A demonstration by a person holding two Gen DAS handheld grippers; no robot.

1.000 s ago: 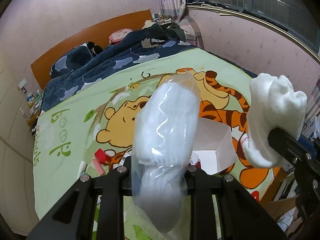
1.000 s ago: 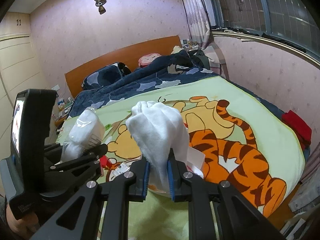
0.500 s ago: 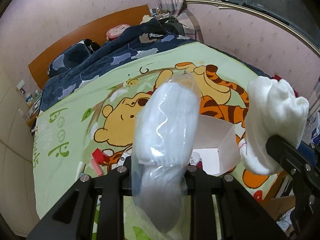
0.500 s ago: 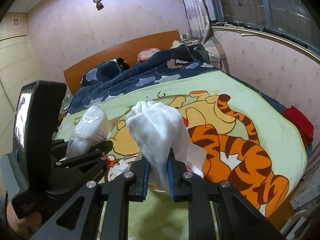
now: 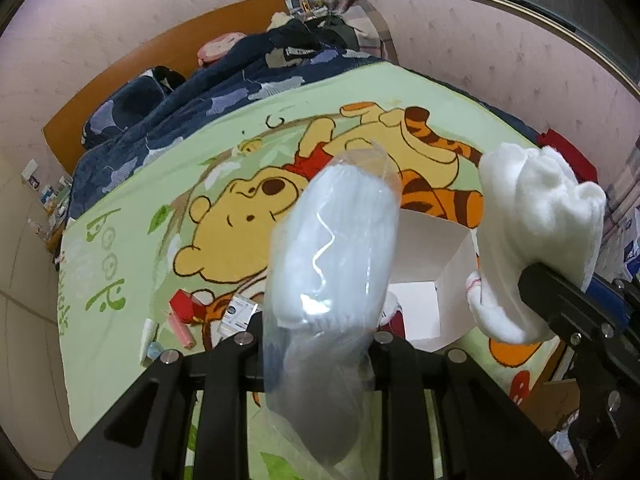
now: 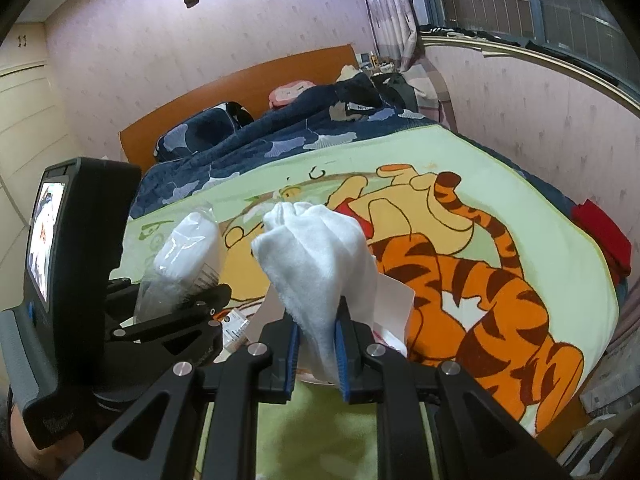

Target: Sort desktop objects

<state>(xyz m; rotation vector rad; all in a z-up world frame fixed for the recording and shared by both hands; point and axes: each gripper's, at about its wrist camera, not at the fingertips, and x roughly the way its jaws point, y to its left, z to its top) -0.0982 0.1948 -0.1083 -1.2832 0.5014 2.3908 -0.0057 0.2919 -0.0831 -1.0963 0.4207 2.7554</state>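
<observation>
Both loads carried lower than second ago, white box [image 5: 416, 276] now larger below. Left gripper [image 5: 316, 344] clamped on bagged bundle [image 5: 332, 256]; right gripper [image 6: 316, 344] clamped on white towel [image 6: 316, 256]. Drop-off judged imminent.

The left gripper [image 5: 316, 340] is clamped on a clear plastic bag [image 5: 332, 264] of white stuff, which stands up between its black fingers. At the right, the right gripper [image 5: 516, 284] pinches a white towel [image 5: 536, 216]. Below them, on a green cartoon blanket [image 5: 132, 200], an open white box [image 5: 432, 264] sits just behind the bag. Small items lie left of it: a red box [image 5: 182, 306], a pink stick [image 5: 180, 326] and a labelled packet [image 5: 238, 314].
</observation>
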